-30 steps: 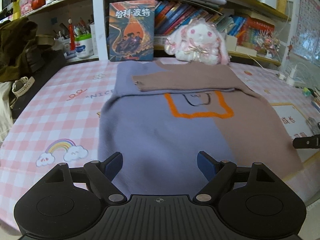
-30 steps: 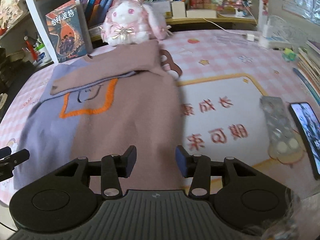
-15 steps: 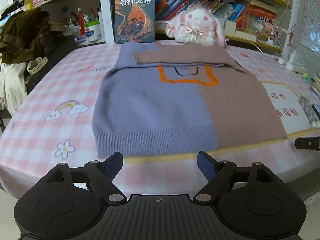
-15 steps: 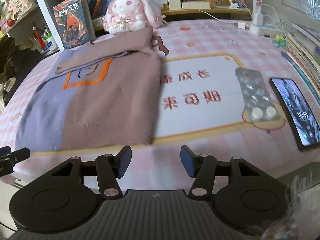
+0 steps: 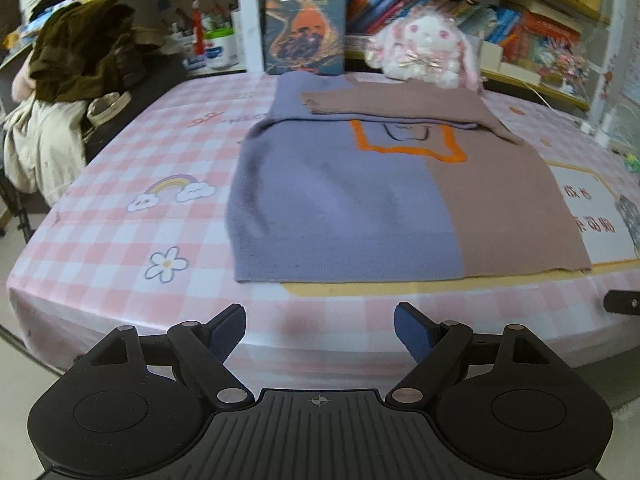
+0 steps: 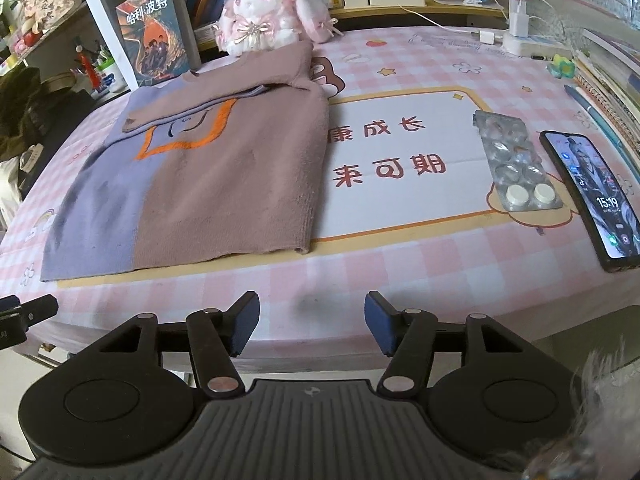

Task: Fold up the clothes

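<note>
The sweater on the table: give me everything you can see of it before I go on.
The sweater is a soft knit, half lavender and half dusty mauve, with an orange outlined square and a small dark line drawing on the chest. It lies flat on the pink checked tablecloth, ribbed hem toward the cameras. Both sleeves are already folded across the chest, the mauve one on top. Its far edge lies close to the plush bunny. Neither gripper touches it.

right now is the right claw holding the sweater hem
No, the right claw is open and empty, off the near table edge, and the sweater lies flat on the table beyond it.
</note>
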`<state>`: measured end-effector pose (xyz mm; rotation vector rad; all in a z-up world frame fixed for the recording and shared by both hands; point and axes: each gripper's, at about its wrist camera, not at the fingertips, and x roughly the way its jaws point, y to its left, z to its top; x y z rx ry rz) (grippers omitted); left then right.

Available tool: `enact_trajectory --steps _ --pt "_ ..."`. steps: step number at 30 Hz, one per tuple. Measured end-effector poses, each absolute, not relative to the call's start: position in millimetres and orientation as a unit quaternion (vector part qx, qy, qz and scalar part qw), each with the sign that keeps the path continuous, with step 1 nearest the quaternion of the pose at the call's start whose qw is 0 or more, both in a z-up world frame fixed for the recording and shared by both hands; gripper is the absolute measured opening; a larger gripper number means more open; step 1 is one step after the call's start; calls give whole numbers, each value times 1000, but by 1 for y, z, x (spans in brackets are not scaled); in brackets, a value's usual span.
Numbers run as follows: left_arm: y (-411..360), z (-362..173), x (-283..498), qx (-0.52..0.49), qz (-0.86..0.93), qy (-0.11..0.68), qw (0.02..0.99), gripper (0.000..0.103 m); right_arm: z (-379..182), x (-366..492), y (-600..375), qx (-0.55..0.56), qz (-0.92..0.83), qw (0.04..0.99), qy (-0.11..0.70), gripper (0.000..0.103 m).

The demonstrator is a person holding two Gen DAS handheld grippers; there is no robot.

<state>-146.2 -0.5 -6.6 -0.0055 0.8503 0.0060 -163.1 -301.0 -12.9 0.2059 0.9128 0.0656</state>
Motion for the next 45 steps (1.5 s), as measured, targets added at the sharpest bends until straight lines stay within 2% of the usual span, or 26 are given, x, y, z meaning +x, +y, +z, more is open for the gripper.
enact_trajectory --steps 12,15,18,20,22,34,36,37,38,40,41,42,45 --pt "38 -13 -123 -43 27 429 902 84 -12 -148 -283 96 11 891 444 59" --pt "50 -12 -118 -60 32 428 901 81 -11 -143 -279 99 6 891 443 59" --pt "61 -12 -112 -76 36 428 900 73 -13 -135 -276 108 -2 889 446 59" --pt "68 -13 -106 -89 34 429 898 61 -14 -130 -276 112 -8 887 448 59" --pt "74 -15 -98 -103 31 432 896 55 -14 -126 -276 114 -14 887 447 59" --pt "89 -25 -64 -128 17 442 887 46 -20 -101 -281 126 -52 882 451 52" --pt "90 -26 -61 -127 14 442 888 46 -22 -99 -280 126 -54 881 452 45" --pt "90 -26 -59 -126 13 442 888 38 -23 -98 -278 124 -55 882 452 42" --pt "90 -27 -58 -126 10 442 888 24 -23 -97 -277 121 -54 882 452 39" --pt "91 -28 -55 -133 5 443 886 9 -23 -95 -276 120 -50 883 451 26" --pt "93 -28 -54 -135 6 442 887 4 -24 -94 -275 123 -45 883 451 14" --pt "93 -26 -54 -135 4 439 888 3 -23 -93 -274 123 -43 884 449 11" --pt "81 -13 -56 -111 -19 412 904 2 -17 -93 -270 120 -33 892 435 9"
